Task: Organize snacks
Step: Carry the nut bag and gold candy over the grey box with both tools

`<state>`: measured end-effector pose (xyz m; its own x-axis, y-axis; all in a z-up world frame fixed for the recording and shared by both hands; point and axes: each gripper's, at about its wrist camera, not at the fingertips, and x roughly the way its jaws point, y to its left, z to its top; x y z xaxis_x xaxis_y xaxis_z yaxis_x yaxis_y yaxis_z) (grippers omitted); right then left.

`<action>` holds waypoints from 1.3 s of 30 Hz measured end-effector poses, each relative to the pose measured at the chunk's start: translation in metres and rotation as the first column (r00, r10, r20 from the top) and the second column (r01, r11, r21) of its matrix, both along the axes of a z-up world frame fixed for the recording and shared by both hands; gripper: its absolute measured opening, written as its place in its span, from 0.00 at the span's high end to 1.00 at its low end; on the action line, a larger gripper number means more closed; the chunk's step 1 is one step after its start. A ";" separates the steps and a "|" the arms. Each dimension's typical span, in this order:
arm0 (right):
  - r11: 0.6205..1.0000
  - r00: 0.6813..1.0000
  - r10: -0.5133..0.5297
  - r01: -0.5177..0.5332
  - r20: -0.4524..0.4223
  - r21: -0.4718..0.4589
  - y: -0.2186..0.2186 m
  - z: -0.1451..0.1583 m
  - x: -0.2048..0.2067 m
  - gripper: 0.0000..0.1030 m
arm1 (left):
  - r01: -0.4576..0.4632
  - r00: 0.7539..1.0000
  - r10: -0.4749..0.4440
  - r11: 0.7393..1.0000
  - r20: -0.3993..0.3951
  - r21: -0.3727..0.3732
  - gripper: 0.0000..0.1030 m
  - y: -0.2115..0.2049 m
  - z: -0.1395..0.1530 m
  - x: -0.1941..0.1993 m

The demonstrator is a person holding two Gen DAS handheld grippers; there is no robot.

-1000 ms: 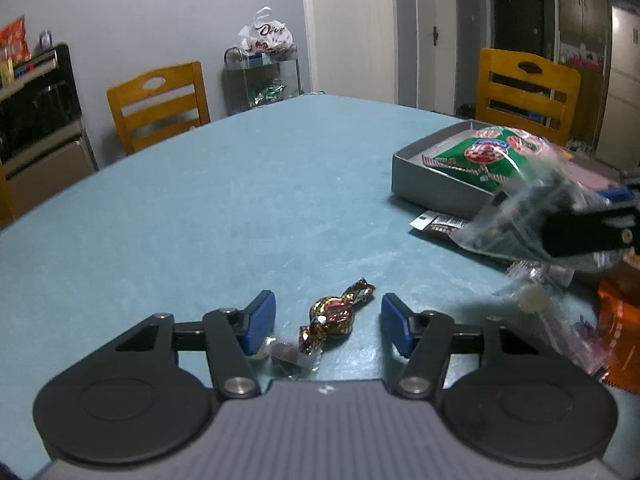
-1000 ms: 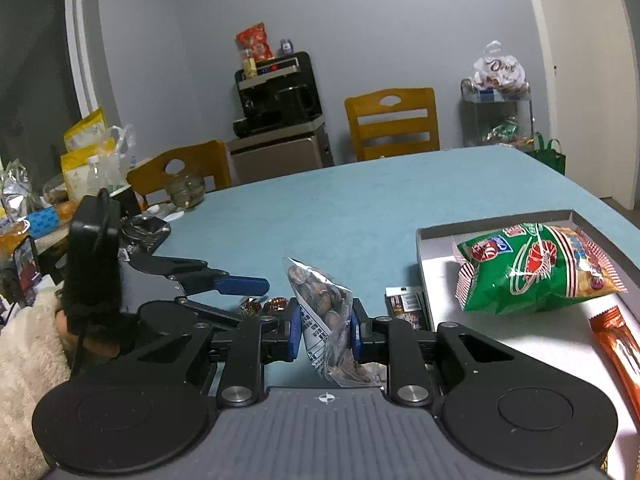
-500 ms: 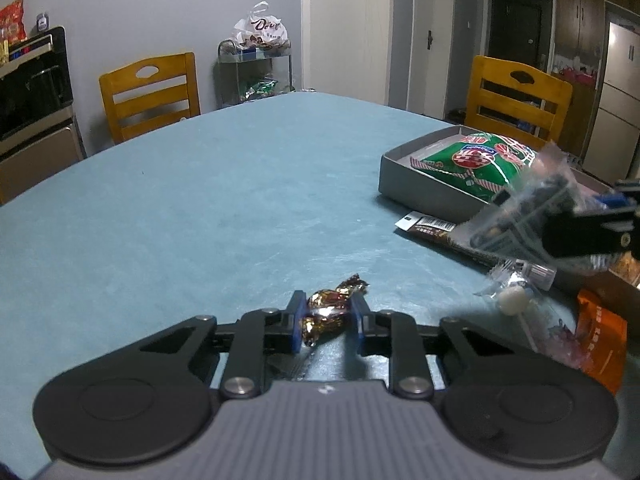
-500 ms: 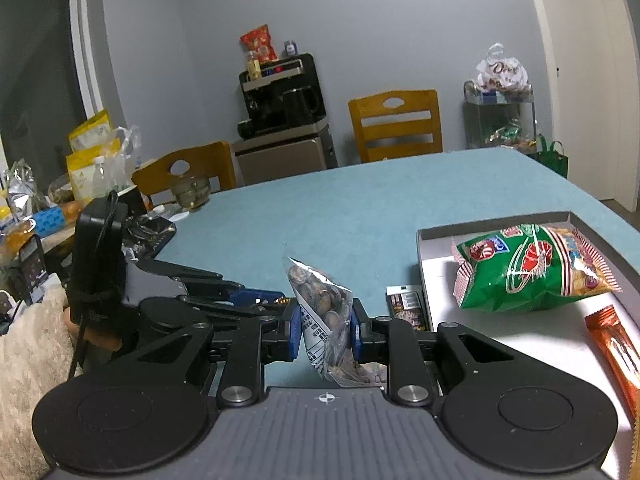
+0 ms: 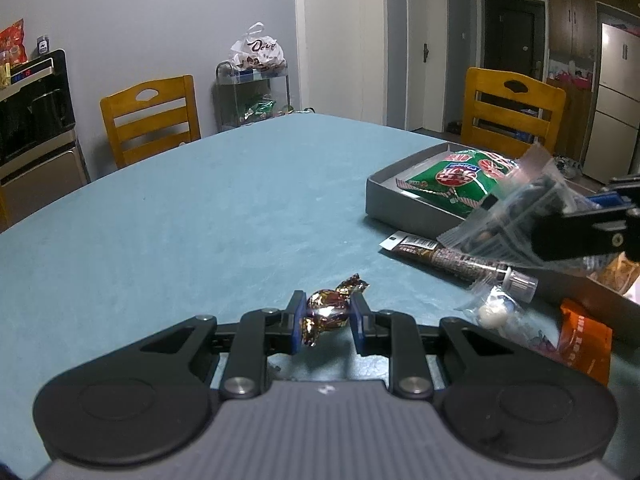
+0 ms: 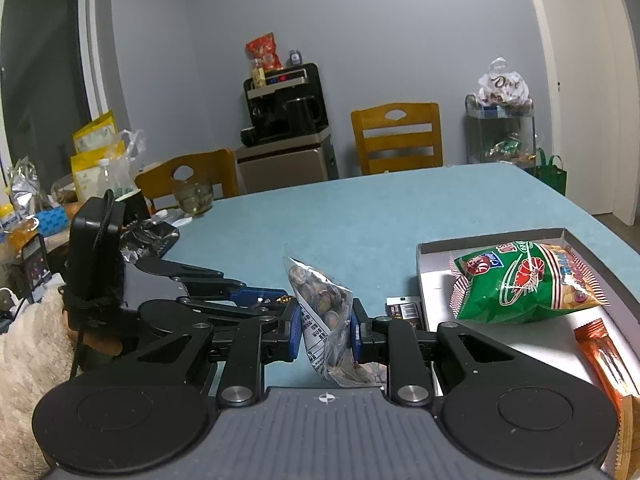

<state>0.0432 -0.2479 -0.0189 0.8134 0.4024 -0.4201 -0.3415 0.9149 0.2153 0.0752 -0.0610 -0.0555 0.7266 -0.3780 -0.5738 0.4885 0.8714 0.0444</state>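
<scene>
The left gripper (image 5: 325,322) is clamping a crinkled gold-foil candy (image 5: 325,313) just above the teal table (image 5: 224,216). The right gripper (image 6: 325,330) is pinching a clear nut pouch (image 6: 320,304) beside the grey tray (image 6: 434,280), where a glossy green chip bag (image 6: 524,284) is lying.

Black gripper (image 5: 326,320) linkages, blue pads, silver screws, seemingly fleecy cream sleeve (image 6: 28,344).

Both cameras sit low and close over the teal table (image 5: 224,216), the left wrist view looking across it with the grey tray (image 5: 400,200) to its right, the right wrist view facing the same tray (image 6: 428,276) from nearer.
</scene>
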 end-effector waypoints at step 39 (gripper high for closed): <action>0.998 0.995 0.028 -0.033 0.095 0.052 -0.036 0.023 -0.039 0.76 | -0.146 0.984 0.152 0.987 0.092 -0.068 0.80 -0.005 0.054 -0.058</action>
